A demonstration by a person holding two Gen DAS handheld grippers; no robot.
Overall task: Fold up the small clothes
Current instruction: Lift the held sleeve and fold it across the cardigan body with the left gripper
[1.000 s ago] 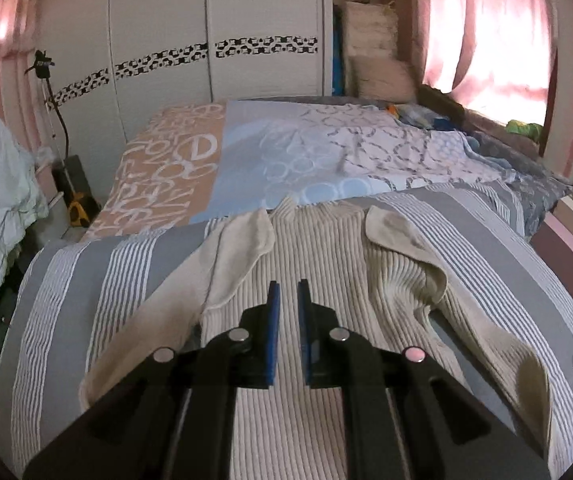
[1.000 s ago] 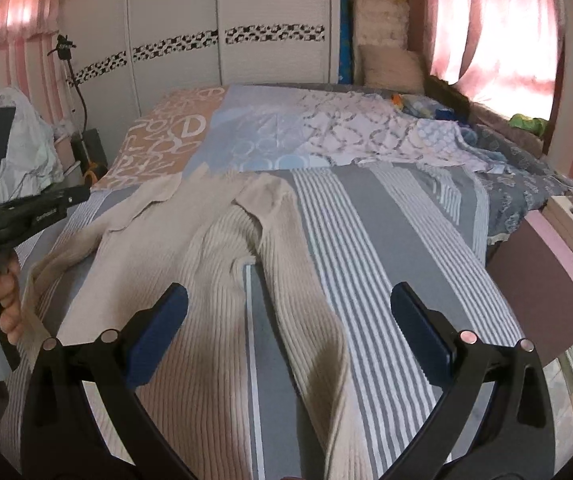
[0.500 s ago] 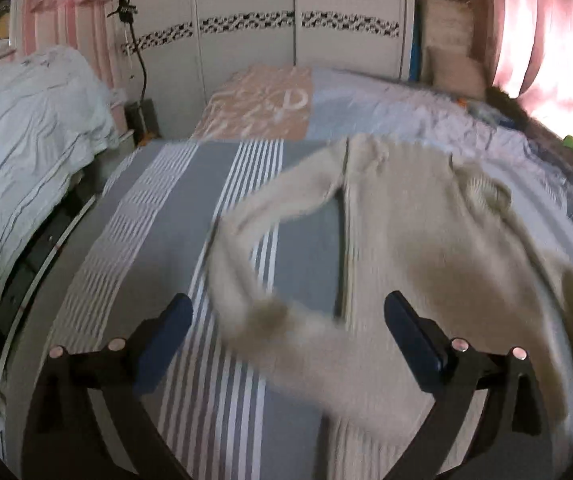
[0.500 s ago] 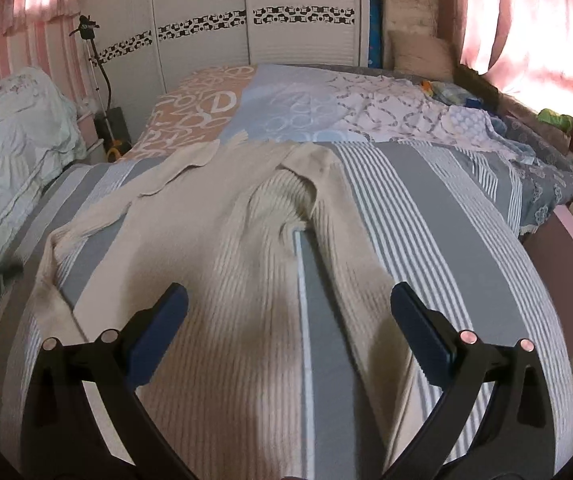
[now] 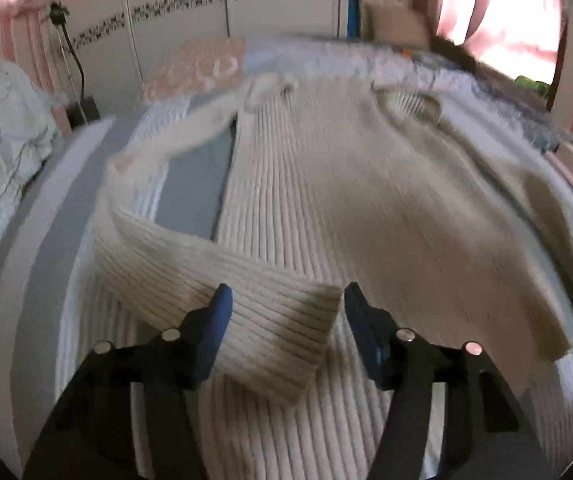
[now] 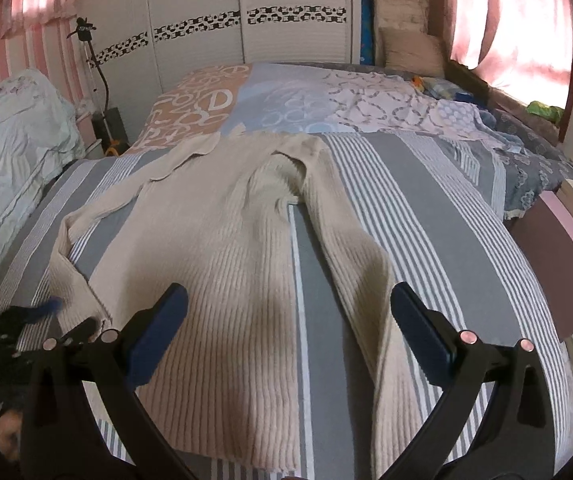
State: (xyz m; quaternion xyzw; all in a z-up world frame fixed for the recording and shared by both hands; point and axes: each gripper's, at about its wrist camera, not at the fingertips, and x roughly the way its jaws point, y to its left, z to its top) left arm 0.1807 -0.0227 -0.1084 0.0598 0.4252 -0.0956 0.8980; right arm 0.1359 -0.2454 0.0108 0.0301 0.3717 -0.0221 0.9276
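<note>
**newbie_folds:** So where's the sweater [image 6: 226,264] sitting right now?

**knitwit:** Flat on the striped bedspread [image 6: 446,216], neck toward the far edge, hem near the front edge. It's cream, chunky ribbed knit. The sleeve on the right of the right wrist view runs straight down beside the body with a strip of grey cover between them. The other sleeve [image 5: 214,280] is bent at the elbow, its cuff lying across the lower body.

**newbie_folds:** And the tongs?

**knitwit:** Left gripper [image 5: 284,320] has its jaws apart, one on either side of that cuff, not pinching it as far as I can tell. That view's blurry though. Right gripper [image 6: 286,320] is spread wide above the hem, holding nothing.

**newbie_folds:** Room to work?

**knitwit:** Plenty of bare stripe toward the right edge. Left edge is tighter, with a pale bundle of bedding [image 6: 10,152] just beside it. A patterned quilt [image 6: 270,104] covers the far end. No containers that I can make out.
</note>
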